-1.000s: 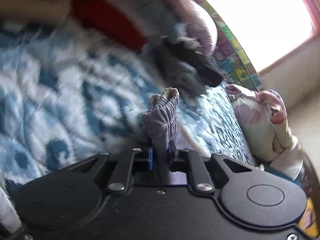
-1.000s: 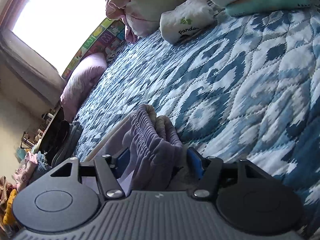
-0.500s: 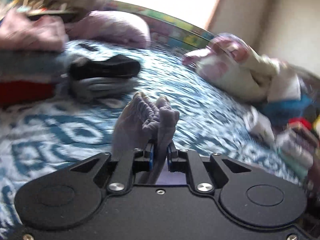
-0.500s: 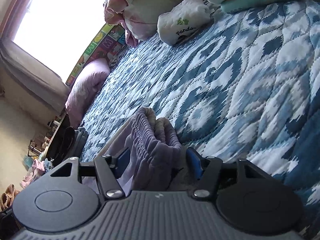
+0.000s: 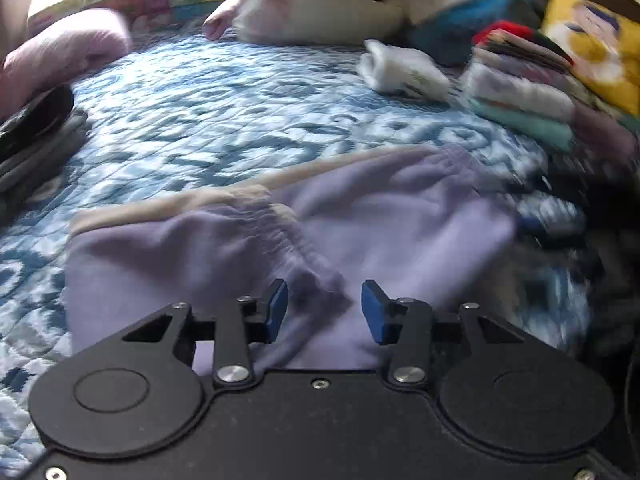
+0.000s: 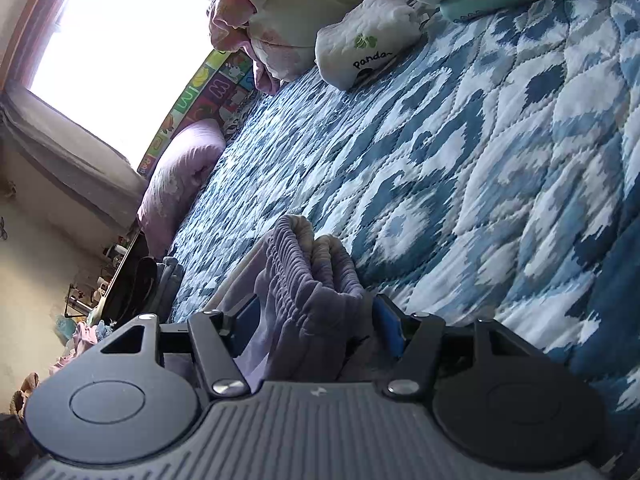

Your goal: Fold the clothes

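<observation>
Your lavender pants (image 5: 372, 216) lie folded across the blue quilted bed (image 5: 224, 120). Your right gripper (image 6: 316, 320) has its fingers clamped on the bunched waistband, while your left gripper (image 5: 324, 308) is opening, fingers apart over the cloth, pressing nothing.

The left tongs (image 5: 324, 312) were matte black, with two round raised discs, angular cut-out arms, silver screws at the pivots and blue pads (image 5: 276, 310) on the fingers. The right tongs (image 6: 316, 324) matched in shape, discs, screws and blue pads (image 6: 388, 328), but carried a grey ribbed plate with a small pale mark.
</observation>
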`<action>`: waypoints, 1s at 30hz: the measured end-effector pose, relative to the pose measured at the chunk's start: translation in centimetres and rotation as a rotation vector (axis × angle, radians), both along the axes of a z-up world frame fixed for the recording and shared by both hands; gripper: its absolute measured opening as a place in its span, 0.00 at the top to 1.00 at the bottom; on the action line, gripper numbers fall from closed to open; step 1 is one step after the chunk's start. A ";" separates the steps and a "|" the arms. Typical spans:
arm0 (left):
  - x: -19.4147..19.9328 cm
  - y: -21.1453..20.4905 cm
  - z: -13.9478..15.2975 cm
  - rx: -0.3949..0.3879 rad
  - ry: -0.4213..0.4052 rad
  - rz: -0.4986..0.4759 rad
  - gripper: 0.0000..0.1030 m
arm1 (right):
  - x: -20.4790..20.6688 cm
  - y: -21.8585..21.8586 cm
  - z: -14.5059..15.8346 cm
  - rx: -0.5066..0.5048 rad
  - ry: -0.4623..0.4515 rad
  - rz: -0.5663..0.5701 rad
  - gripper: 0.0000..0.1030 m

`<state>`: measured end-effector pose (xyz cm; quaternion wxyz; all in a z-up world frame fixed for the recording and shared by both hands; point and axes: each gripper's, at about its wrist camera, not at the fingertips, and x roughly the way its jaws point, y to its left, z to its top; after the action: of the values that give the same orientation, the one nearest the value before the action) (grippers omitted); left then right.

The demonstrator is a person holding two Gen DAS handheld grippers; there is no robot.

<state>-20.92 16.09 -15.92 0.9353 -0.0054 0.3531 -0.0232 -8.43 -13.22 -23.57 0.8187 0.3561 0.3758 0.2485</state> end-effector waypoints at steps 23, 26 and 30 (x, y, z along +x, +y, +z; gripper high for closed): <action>3.1 6.3 0.6 -0.203 0.017 0.217 0.76 | -0.7 0.8 0.4 -0.061 -0.039 -0.004 0.47; -0.6 8.3 1.6 -0.304 -0.032 0.290 0.74 | -0.6 0.8 0.4 -0.055 -0.039 -0.004 0.66; -4.6 11.1 1.8 -0.455 -0.067 0.391 0.74 | -1.2 1.1 1.7 -0.071 -0.098 0.010 0.73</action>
<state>-25.54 27.16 -14.08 0.9079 -0.2818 0.3001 0.0785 -9.64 -12.12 -21.88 0.8470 0.3122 0.3458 0.2560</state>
